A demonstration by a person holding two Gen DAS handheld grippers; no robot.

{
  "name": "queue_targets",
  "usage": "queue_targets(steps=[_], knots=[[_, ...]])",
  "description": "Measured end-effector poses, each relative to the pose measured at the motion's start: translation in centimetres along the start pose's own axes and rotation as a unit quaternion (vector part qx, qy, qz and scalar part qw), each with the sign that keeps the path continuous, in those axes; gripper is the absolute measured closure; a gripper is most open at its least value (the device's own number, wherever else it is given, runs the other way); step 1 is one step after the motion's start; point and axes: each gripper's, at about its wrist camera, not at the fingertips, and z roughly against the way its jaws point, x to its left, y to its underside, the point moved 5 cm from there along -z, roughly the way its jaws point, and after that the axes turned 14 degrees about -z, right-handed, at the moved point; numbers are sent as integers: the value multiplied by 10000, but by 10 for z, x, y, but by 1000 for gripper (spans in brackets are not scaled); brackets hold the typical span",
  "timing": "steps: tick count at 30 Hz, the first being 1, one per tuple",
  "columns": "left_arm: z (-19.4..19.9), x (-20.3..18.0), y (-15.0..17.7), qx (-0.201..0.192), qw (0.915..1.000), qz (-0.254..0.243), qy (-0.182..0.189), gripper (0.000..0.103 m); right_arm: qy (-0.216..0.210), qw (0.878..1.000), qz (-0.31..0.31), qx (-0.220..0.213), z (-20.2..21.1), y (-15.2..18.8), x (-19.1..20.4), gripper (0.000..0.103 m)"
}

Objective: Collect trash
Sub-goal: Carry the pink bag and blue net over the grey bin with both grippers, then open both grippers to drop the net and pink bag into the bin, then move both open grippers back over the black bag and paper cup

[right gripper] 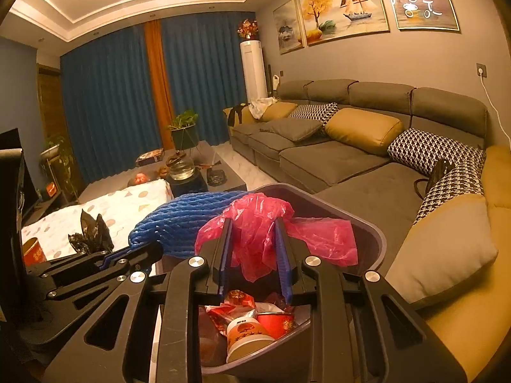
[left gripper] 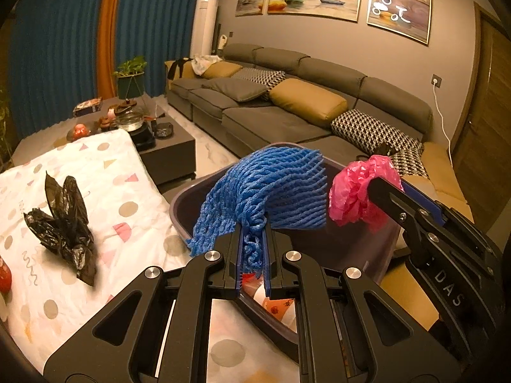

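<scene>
My left gripper (left gripper: 254, 249) is shut on a blue foam net sleeve (left gripper: 274, 191) and holds it over the grey bin (left gripper: 182, 210). My right gripper (right gripper: 254, 249) is shut on a crumpled pink plastic bag (right gripper: 271, 223), also above the bin (right gripper: 370, 223). In the left wrist view the right gripper (left gripper: 375, 188) comes in from the right with the pink bag (left gripper: 351, 188). In the right wrist view the left gripper (right gripper: 127, 252) sits at the left with the blue net (right gripper: 182, 223). The bin holds cups and red wrappers (right gripper: 252, 325). A black plastic bag (left gripper: 64, 223) lies on the patterned tablecloth.
The table with the white patterned cloth (left gripper: 105, 172) is left of the bin. A red can (right gripper: 33, 250) stands at its near left. A dark coffee table (left gripper: 166, 146) with a kettle and clutter lies beyond. A long grey sofa (left gripper: 287, 108) with cushions runs along the right.
</scene>
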Motion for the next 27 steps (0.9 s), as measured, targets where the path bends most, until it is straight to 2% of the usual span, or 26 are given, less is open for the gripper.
queue_targets(steps=[5,8,10,12,13,15,16,21,27], knots=[[-6,2,1,39,9999,35,104,94,-4,10000,-42,50,-3,0,-2,72],[-10,4,2,50,9998,39,179,91,6,10000,-82,49,-4,-1,-3,63],[-12,4,4,70,9997,4,224,79,5,9999,-110,45,-3,-2,-4,61],[-11,6,7,40,9999,-5,107,49,14,9999,-152,39,-2,-2,-6,59],[-9,8,9,14,10000,24,72,43,23,9998,-178,23,0,-2,-7,56],[-7,12,11,-16,9999,98,10,26,41,9998,-216,-7,3,-4,-10,53],[-5,15,14,-19,9999,144,-44,22,50,9997,-243,-29,5,-4,-11,49],[10,25,23,-50,9993,233,-288,14,72,9993,-311,-168,18,-5,-14,38],[39,51,49,5,9952,522,-829,11,46,9991,-327,-257,36,5,-10,27]])
